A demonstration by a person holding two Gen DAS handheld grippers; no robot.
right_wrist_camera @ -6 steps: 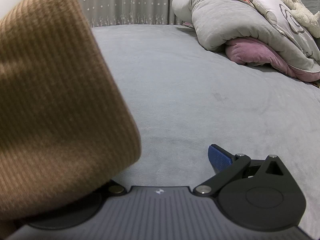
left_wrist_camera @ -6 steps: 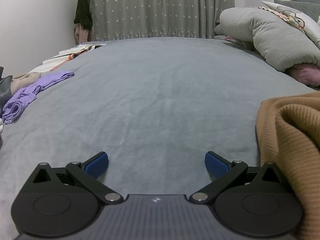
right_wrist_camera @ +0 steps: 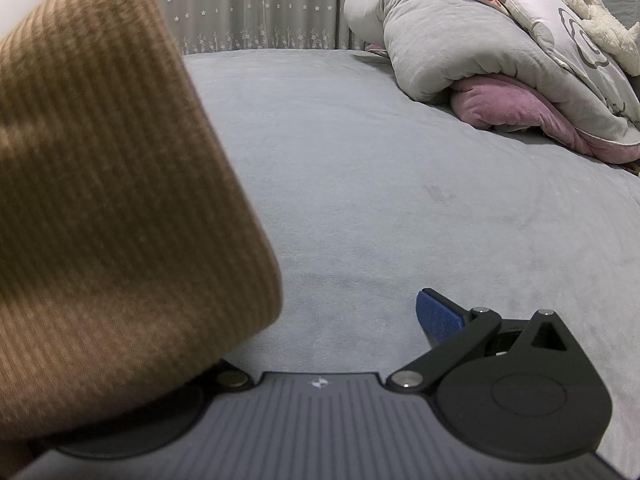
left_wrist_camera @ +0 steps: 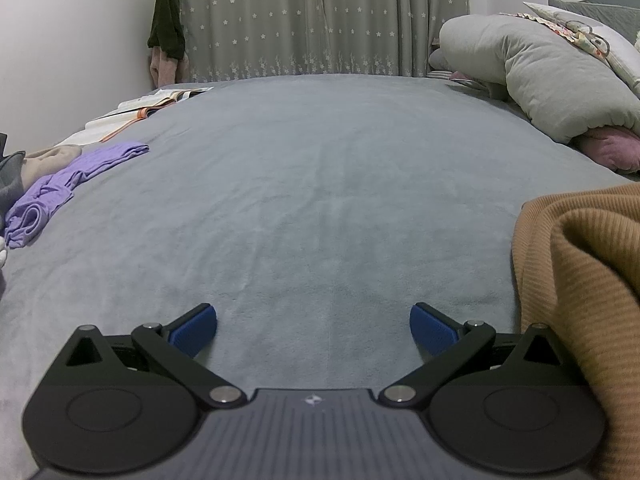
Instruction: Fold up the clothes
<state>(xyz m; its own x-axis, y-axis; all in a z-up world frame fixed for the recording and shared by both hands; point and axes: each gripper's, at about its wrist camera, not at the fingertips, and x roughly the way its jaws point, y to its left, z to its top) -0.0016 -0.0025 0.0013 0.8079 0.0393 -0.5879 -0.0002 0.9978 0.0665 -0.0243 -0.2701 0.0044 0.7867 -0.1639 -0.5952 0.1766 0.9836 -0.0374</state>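
Observation:
A brown ribbed knit garment point(left_wrist_camera: 580, 288) lies bunched at the right edge of the left wrist view, beside my left gripper's right finger. My left gripper point(left_wrist_camera: 313, 326) is open and empty, low over the grey bed cover point(left_wrist_camera: 320, 184). In the right wrist view the same brown garment point(right_wrist_camera: 112, 200) fills the left half and drapes over my right gripper's left finger, hiding it. Only the right blue pad point(right_wrist_camera: 438, 316) shows, set wide to the side. My right gripper point(right_wrist_camera: 340, 320) looks open, with nothing between the jaws.
A purple garment point(left_wrist_camera: 64, 184) lies at the left bed edge, with beige and grey clothes beside it. Open books point(left_wrist_camera: 148, 106) sit far left. A rolled grey duvet point(right_wrist_camera: 460, 40) over a pink pillow point(right_wrist_camera: 520, 116) fills the right. Starred curtains point(left_wrist_camera: 320, 20) hang behind.

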